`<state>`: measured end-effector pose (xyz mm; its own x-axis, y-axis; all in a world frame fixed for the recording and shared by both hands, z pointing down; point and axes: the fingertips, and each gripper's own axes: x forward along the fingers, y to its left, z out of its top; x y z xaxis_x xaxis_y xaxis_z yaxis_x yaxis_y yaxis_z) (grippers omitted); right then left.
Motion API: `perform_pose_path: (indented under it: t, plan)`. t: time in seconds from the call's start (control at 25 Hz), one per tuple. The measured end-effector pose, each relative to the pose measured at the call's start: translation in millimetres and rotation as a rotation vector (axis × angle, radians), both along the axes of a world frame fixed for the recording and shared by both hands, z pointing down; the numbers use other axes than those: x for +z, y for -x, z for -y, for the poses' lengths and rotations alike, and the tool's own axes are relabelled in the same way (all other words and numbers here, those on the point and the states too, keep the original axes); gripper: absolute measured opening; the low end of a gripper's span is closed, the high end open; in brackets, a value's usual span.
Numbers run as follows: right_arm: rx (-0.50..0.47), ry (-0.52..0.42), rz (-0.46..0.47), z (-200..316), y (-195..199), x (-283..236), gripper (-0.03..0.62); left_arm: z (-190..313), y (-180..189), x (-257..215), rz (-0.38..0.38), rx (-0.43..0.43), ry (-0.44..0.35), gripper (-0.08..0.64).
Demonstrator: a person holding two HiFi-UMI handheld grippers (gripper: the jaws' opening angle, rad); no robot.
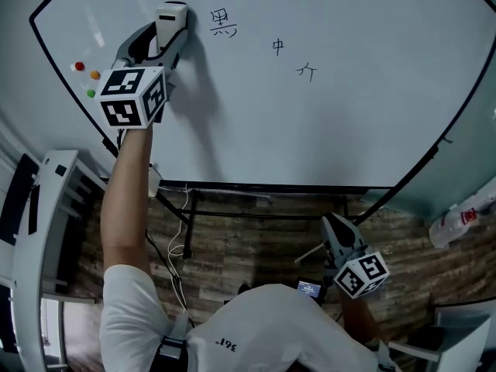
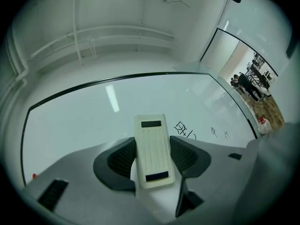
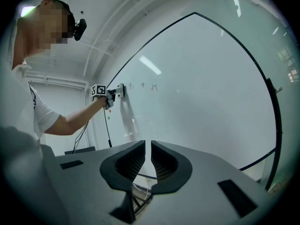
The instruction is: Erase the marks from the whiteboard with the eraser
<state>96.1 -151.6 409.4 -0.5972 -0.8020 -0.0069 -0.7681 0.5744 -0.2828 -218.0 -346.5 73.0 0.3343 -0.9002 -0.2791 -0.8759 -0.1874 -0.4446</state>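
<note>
Three small magnets, red [image 1: 78, 67], orange [image 1: 94, 74] and green [image 1: 91, 93], cluster near the left edge of the whiteboard [image 1: 325, 138]. Just right of them, your left hand-held gripper [image 2: 153, 159] reaches up to the whiteboard's upper left area. Its jaws are clamped on either side of the cream-coloured eraser [image 2: 151, 139], and its marker cube faces the head camera. The eraser stands lengthwise between the dark ribbed pads [image 2: 187, 154]. It sticks out past them toward the whiteboard and seems to meet its face, though contact cannot be confirmed. The eraser sits just left of the first black mark [image 1: 224, 23], the largest of three on the whiteboard. A second, smaller mark [image 1: 278, 46] lies further right and slightly lower, and a third [image 1: 308, 72] lies right of that and lower again. All three remain unwiped. The wide white area across the whiteboard's right half carries no writing. Below the whiteboard's bottom edge and toward its right side, your right hand-held gripper [image 3: 148, 159] hangs low over the wood-patterned floor [image 1: 248, 246]. Its jaws are drawn together to a thin slit with nothing held between them.
</note>
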Motion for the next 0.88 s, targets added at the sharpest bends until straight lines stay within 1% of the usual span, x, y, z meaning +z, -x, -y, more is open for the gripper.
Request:
perform_pose_path:
  t: [0.2, 0.36, 0.64, 0.88]
  plan:
    - [-0.01, 0.009, 0.001, 1, 3, 3, 0.04, 3, -4, -2, 0.015, -0.024, -0.03, 0.241]
    - [-0.017, 0.013, -0.001, 1, 3, 5, 0.04, 3, -5, -2, 0.011, -0.017, -0.039, 0.238]
    - [-0.035, 0.021, -0.006, 0, 7, 9, 0.04, 2, -6, -2, -0.04, -0.023, -0.033, 0.232]
    - [-0.043, 0.025, -0.009, 5, 8, 10, 0.04, 5, -18, 2, -0.054, -0.004, -0.02, 0.23]
